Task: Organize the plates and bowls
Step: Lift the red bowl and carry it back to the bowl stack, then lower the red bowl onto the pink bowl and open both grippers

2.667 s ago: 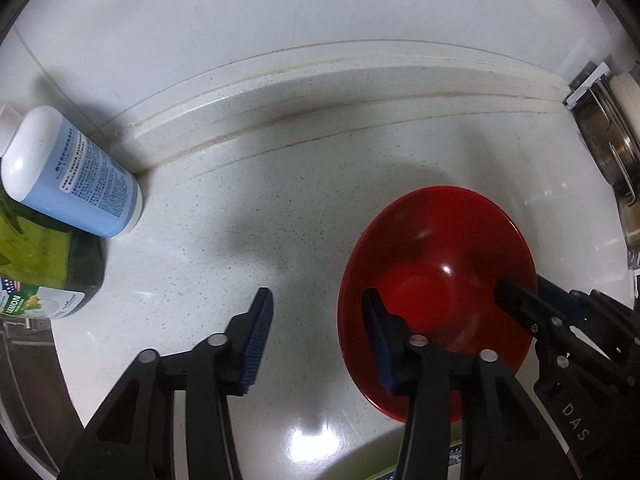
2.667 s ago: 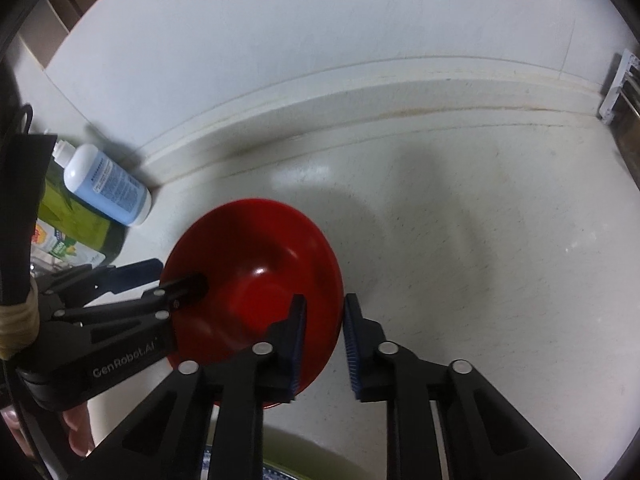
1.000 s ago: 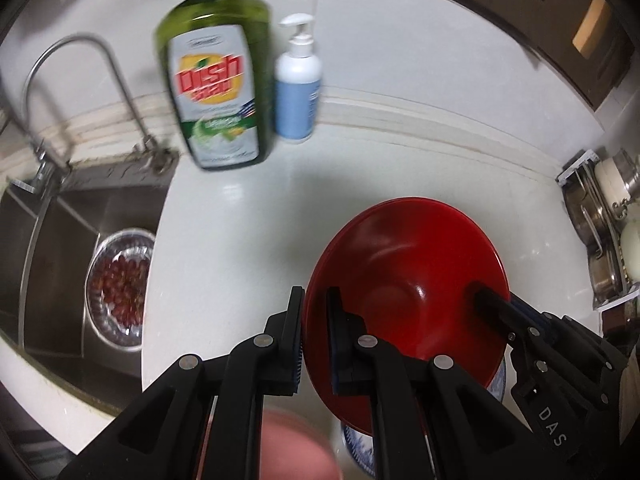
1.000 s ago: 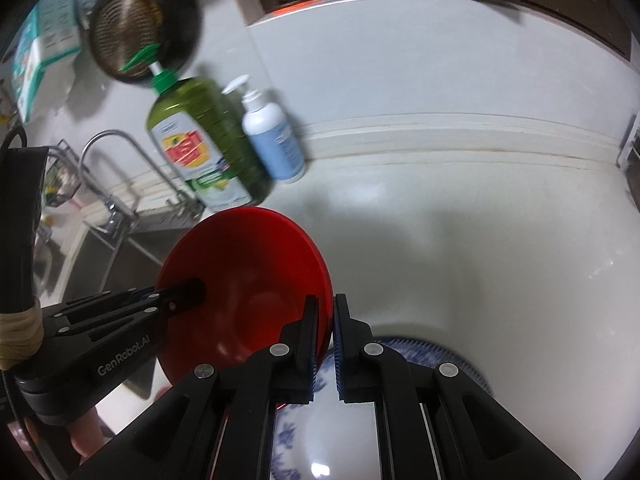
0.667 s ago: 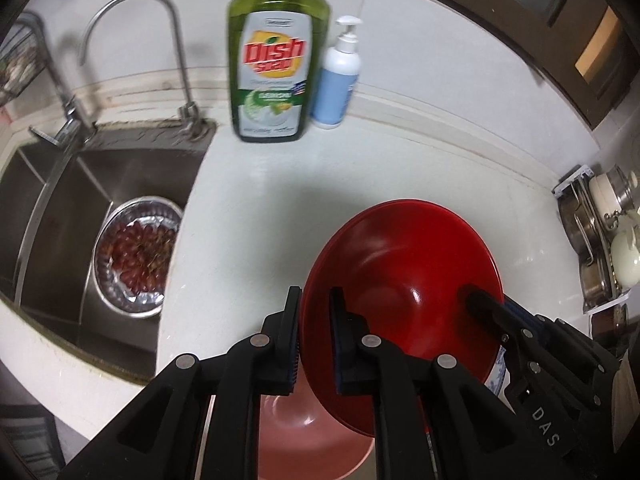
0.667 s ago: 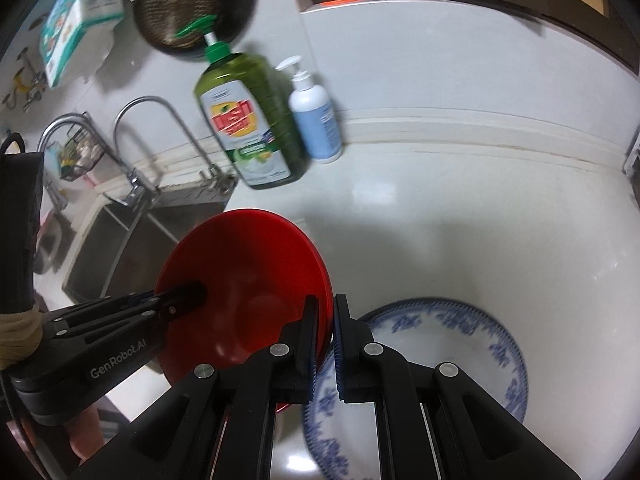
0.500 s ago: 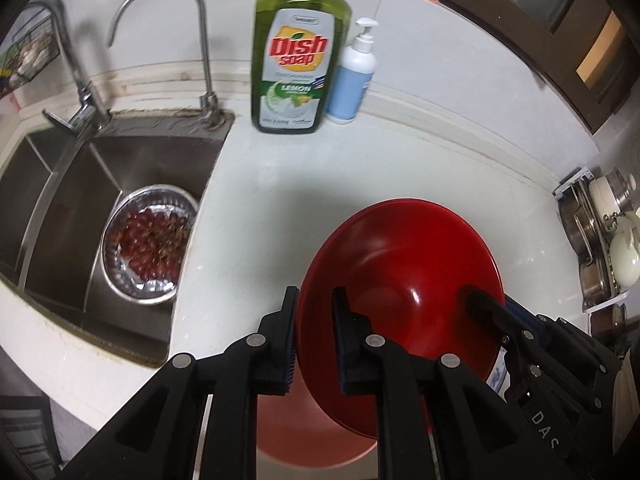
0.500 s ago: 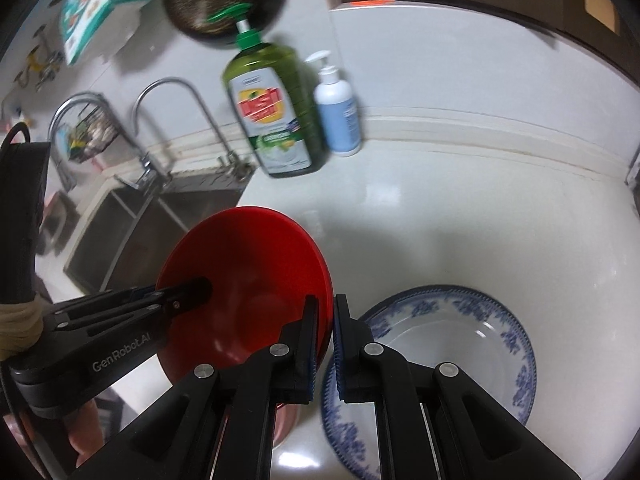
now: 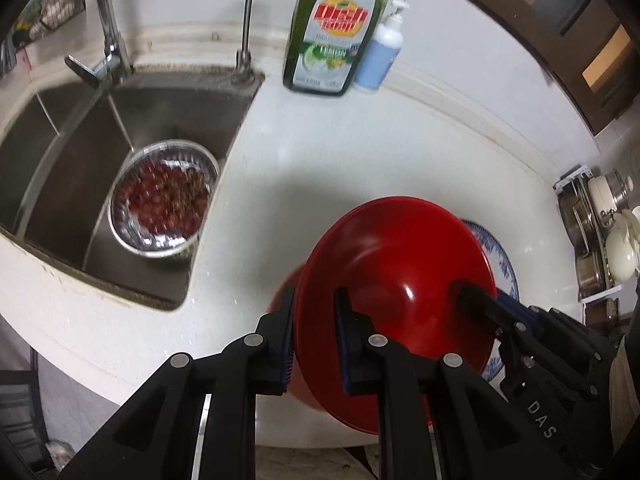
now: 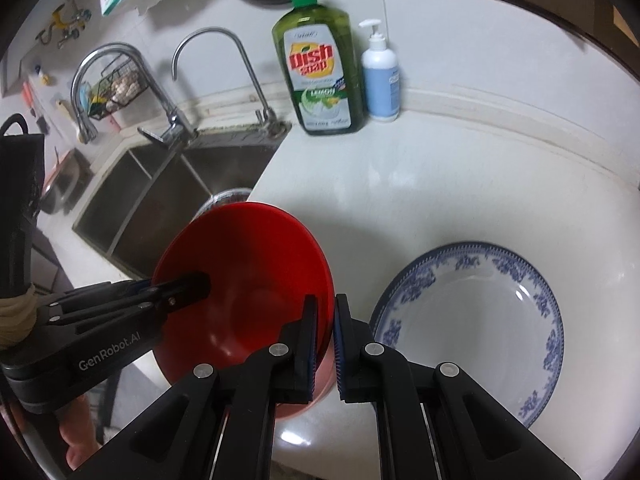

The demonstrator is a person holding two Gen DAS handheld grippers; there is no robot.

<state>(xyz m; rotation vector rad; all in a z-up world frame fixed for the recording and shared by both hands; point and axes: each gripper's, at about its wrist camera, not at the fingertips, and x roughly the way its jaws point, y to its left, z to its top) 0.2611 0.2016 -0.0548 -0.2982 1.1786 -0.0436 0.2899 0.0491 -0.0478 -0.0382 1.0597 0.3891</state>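
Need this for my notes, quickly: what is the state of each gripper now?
Left gripper: around the red bowl rim, barely apart.
Right gripper: closed on the red bowl's rim.
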